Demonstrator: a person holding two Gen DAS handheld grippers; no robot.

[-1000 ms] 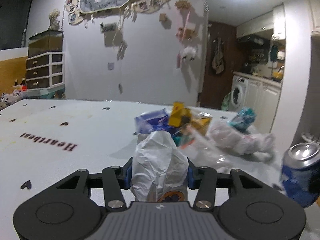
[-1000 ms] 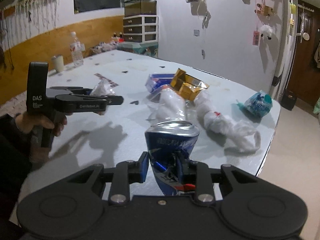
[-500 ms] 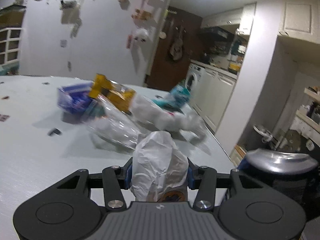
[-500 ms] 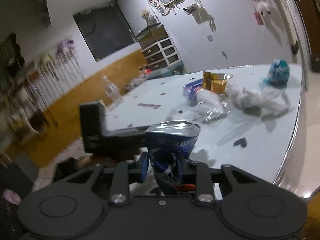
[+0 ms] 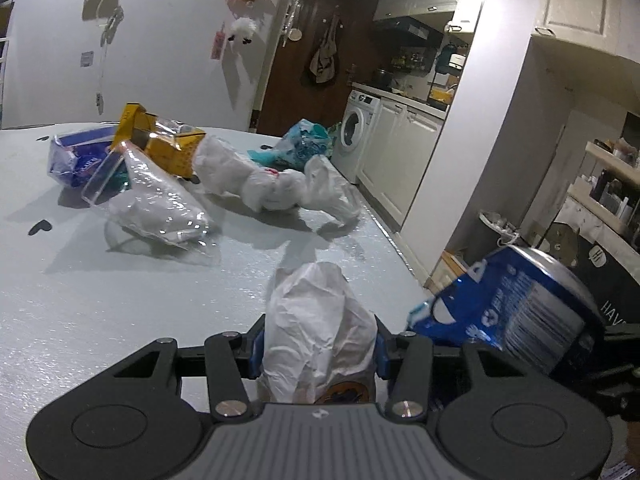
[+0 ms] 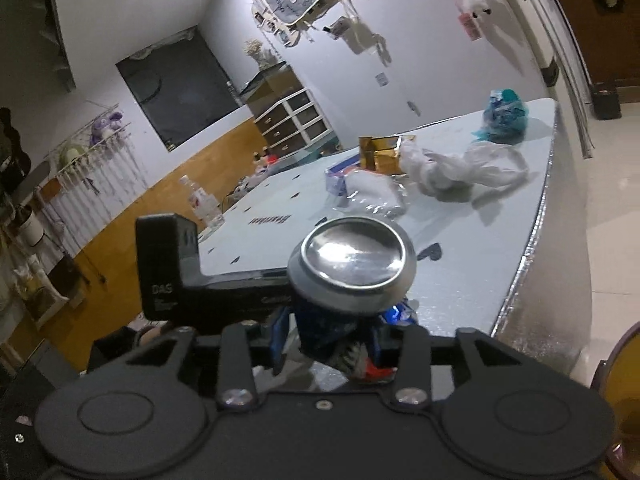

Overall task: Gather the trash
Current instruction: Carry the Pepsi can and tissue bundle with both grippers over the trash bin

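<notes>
My left gripper (image 5: 318, 350) pinches a crumpled bag (image 5: 318, 332); my right gripper (image 6: 328, 340) clamps a dented can (image 6: 352, 268). I'd carry both level, beyond the table (image 5: 80, 300) edge, releasing only over a bin.

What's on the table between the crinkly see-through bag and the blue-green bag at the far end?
In the left wrist view, a twisted white plastic bag lies between the clear bag and the teal bag.
</notes>
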